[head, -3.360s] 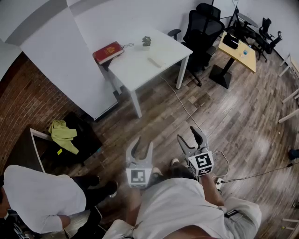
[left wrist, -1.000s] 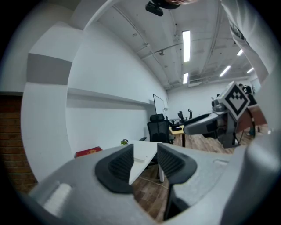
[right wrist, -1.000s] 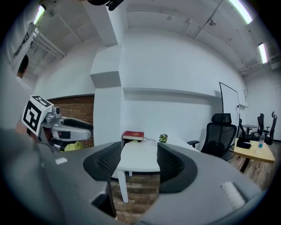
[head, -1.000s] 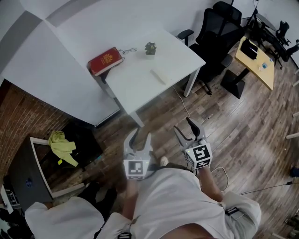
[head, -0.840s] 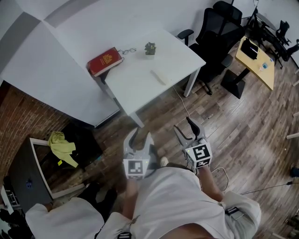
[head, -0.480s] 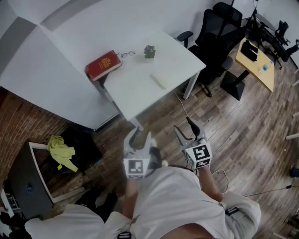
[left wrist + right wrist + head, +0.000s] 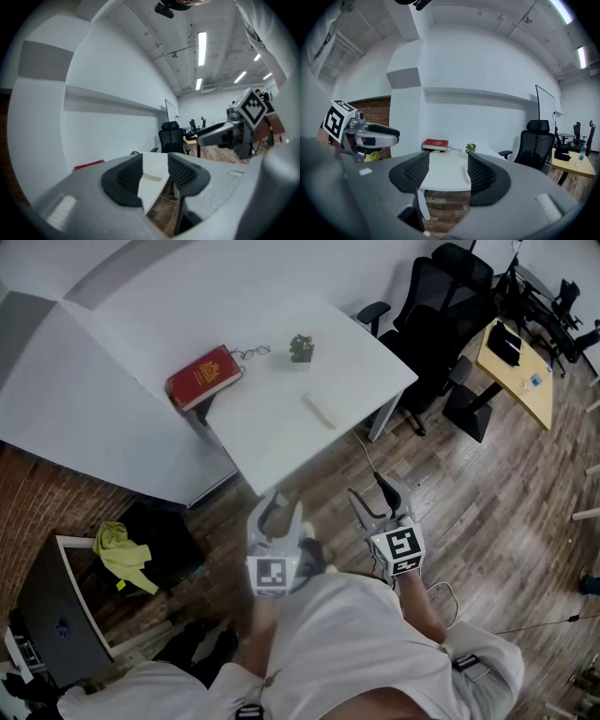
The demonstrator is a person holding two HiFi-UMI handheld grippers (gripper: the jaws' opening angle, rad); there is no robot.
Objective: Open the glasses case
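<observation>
- A white table (image 7: 281, 427) stands ahead of the person, with its near corner pointing toward them over a wooden floor (image 7: 487, 484).
- The glasses case (image 7: 321, 411), a pale oblong box, lies closed on the table near its right-hand edge. Bare tabletop surrounds it on every side.
- A red book (image 7: 204, 377) sits at the table's far left edge, partly overhanging it. A pair of glasses (image 7: 248, 352) lies just beside the book, and a small plant (image 7: 300, 346) stands near the far edge. All three are well apart from the case.
- The left gripper (image 7: 281, 507) is held level, just short of the table's near corner. Its jaws are apart and hold nothing. In the left gripper view, the table corner and the case show through the gap.
- The right gripper (image 7: 368, 489) is held beside the left one, over the floor and short of the table's right-hand edge. Its jaws stand wide apart and are empty. The right gripper view frames the tabletop and the case between them.
- A white wall (image 7: 112, 427) closes off the table's left side.
- A black office chair (image 7: 427, 315) stands near the table's far right corner, with a wooden desk (image 7: 511, 352) beyond it.
- A cable (image 7: 370, 460) trails across the floor from beside the table toward the right gripper.
- A yellow cloth (image 7: 122, 549) lies on dark furniture to the person's left.
</observation>
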